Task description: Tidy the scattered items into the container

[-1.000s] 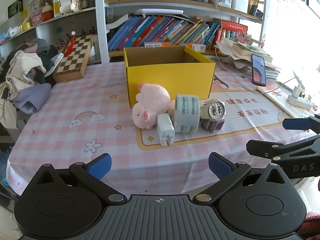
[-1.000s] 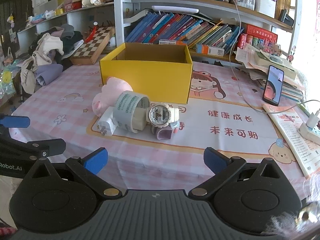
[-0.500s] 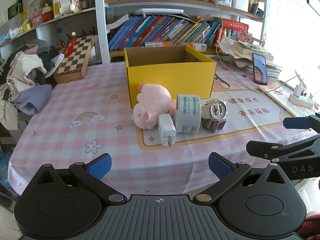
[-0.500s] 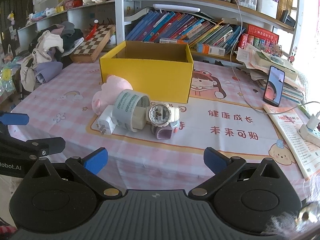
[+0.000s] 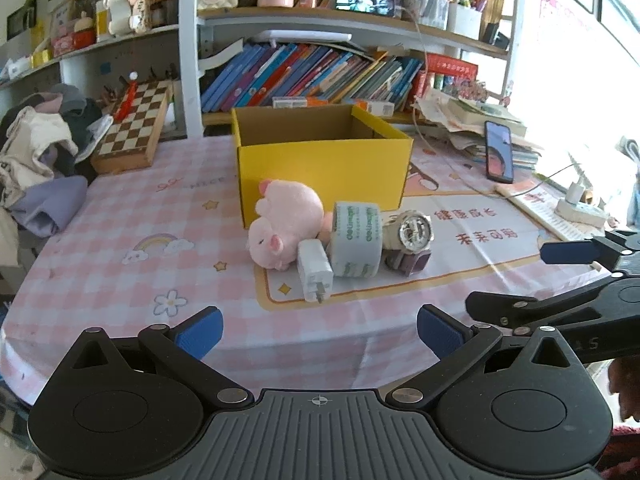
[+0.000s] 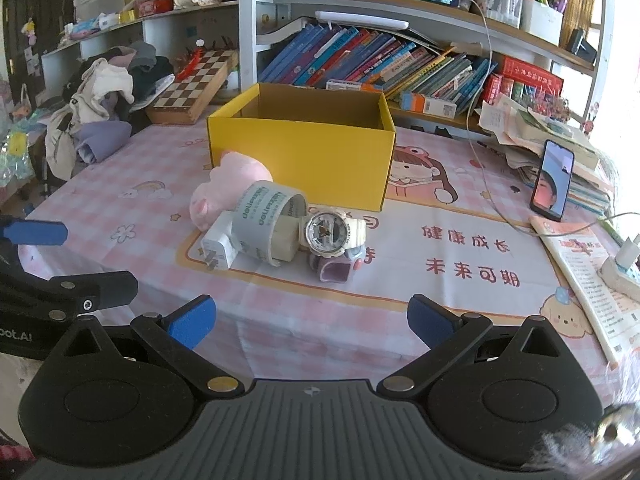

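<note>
Crowded bookshelves (image 5: 304,76) back a desk (image 5: 120,216) draped in a smooth pink-checked cloth with cartoon prints. Going left to right, a soft heap of clothes (image 5: 36,160) and a wooden chessboard (image 5: 134,128) sit at the far left, then the open yellow cardboard box (image 5: 324,164), square-walled. Just in front of it the scattered items cluster, touching: a fuzzy pink plush pig (image 5: 286,216), a hard white charger plug (image 5: 315,270), a cylindrical roll of tape (image 5: 355,240) on its side, a cream wristwatch (image 5: 410,230) atop a small purple piece (image 5: 408,260). Bare cloth lies open around the cluster on the left, right and near sides. Both claws hover level at the near desk edge, the left claw (image 5: 318,332) and right claw (image 6: 312,322) each spread wide and holding nothing.
</note>
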A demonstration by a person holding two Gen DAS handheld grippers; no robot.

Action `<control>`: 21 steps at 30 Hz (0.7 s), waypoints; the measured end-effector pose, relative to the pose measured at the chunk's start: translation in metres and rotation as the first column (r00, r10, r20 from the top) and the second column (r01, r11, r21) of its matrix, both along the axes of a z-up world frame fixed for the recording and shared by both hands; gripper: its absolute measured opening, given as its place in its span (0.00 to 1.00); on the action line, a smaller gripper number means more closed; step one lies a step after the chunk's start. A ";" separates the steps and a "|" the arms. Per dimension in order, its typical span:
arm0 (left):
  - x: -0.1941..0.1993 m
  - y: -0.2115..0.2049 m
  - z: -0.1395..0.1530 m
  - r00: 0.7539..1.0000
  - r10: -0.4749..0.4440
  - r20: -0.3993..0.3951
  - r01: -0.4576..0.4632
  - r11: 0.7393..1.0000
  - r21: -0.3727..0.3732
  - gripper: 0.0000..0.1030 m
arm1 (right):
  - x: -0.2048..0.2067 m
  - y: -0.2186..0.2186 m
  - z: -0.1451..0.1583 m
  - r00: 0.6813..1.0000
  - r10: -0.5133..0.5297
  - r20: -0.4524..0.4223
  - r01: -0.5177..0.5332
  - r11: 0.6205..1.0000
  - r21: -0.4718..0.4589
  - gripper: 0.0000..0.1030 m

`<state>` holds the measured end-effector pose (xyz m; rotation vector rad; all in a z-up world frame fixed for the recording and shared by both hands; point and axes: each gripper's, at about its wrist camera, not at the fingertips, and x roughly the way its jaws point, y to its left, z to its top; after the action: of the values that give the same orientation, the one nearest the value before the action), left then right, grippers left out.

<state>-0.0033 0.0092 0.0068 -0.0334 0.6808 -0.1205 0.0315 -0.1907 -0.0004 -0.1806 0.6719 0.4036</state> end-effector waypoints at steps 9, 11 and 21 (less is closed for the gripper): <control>0.002 0.002 0.003 1.000 0.005 -0.002 -0.005 0.999 0.050 1.00 | 0.001 0.003 0.001 1.000 0.003 0.008 -0.003 1.000 0.016 1.00; 0.003 0.003 0.003 1.000 0.010 -0.006 -0.009 0.998 0.064 1.00 | 0.003 0.002 0.001 1.000 -0.003 0.001 0.003 1.000 0.027 1.00; 0.005 0.008 0.002 1.000 0.013 -0.007 -0.013 0.998 0.062 1.00 | 0.007 0.000 0.001 0.999 -0.020 -0.028 0.022 0.998 0.062 0.98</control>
<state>0.0013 0.0170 0.0084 0.0209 0.6911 -0.0866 0.0387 -0.1912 0.0008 -0.1085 0.6870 0.4067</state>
